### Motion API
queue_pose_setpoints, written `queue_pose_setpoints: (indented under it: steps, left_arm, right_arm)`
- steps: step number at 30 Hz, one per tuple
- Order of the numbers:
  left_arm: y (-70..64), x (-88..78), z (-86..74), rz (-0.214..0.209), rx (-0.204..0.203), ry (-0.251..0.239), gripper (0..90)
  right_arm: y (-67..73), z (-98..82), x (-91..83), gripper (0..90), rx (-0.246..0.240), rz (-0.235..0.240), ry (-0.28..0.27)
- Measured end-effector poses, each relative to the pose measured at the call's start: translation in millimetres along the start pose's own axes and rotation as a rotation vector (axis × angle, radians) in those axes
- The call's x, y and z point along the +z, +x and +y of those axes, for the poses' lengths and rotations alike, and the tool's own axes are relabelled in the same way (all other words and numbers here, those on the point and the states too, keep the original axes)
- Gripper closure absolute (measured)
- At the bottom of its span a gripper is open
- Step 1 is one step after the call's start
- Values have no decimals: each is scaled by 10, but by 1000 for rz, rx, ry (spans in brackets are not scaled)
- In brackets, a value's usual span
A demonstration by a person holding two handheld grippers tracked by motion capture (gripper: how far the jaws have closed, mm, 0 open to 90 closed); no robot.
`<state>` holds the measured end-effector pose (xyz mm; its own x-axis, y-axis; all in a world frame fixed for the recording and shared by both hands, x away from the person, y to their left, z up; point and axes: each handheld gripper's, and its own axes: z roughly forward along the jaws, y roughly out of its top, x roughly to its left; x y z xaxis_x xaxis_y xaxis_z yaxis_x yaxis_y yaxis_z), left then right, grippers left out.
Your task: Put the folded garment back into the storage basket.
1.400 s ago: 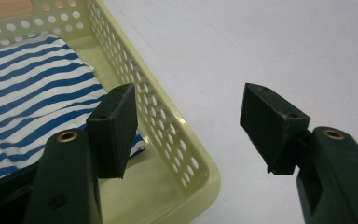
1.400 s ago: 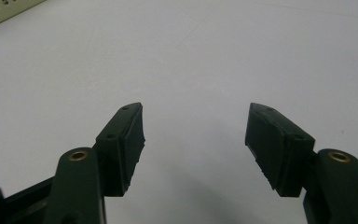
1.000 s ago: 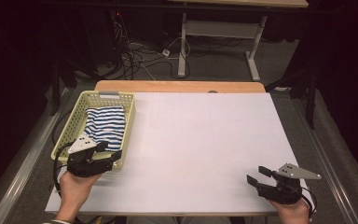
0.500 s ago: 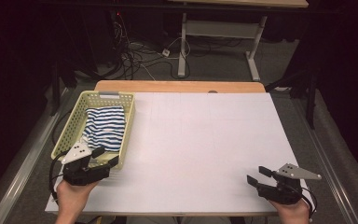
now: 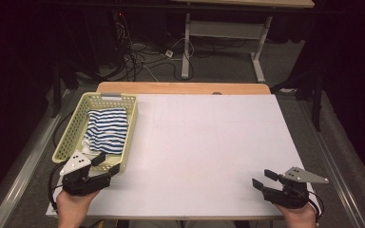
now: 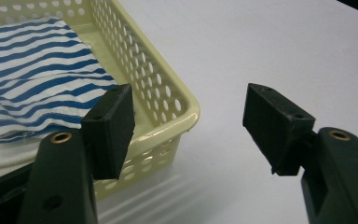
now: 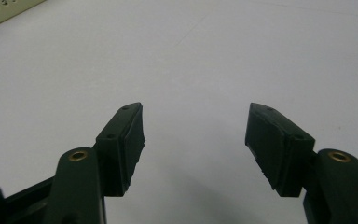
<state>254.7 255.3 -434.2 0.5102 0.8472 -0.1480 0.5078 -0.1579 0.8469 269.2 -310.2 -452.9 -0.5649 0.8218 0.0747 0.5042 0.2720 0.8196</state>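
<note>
The high view looks forward and down from above the person's side of the white paper-covered tabletop (image 5: 204, 142), far enough to take in its whole surface and the floor beyond. The left gripper view rides low, close behind the left tongs (image 6: 189, 116), facing along their black jaws at the near corner of the pale yellow perforated plastic basket (image 6: 168, 100); the high view shares that corner. The right gripper view sits equally close behind the right tongs (image 7: 196, 135), facing bare tabletop ahead of them.
</note>
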Motion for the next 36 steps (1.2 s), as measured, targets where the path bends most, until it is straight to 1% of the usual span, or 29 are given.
queue_pose_setpoints:
  steps: [3, 6, 9, 14, 17, 22, 30, 36]
  left_arm:
    - [-28, -23, -25, -6, -1, -3, 331]
    - [-76, -47, -54, -7, 14, -9, 331]
    - [-92, -65, -87, -7, 14, -15, 331]
    - [-78, -91, -145, -1, -1, -19, 330]
    - [-68, -116, -172, -7, -16, -28, 330]
    - [-55, -147, -228, 6, -24, -35, 328]
    - [-40, -175, -300, 19, -33, -26, 322]
    - [-24, -209, -356, 26, -42, -26, 321]
  right_arm:
    - [3, -2, -1, 378, 0, 0, 0]
    - [3, -4, -5, 378, -1, 1, 0]
    - [6, -6, -8, 378, 0, 1, -2]
    - [2, -11, -16, 378, -2, -1, -3]
    - [2, -13, -19, 378, 0, -1, -2]
    - [6, -16, -25, 378, 2, 0, -3]
    - [-13, -59, -87, 378, 12, -7, -8]
    - [-14, -66, -93, 378, 12, -6, -7]
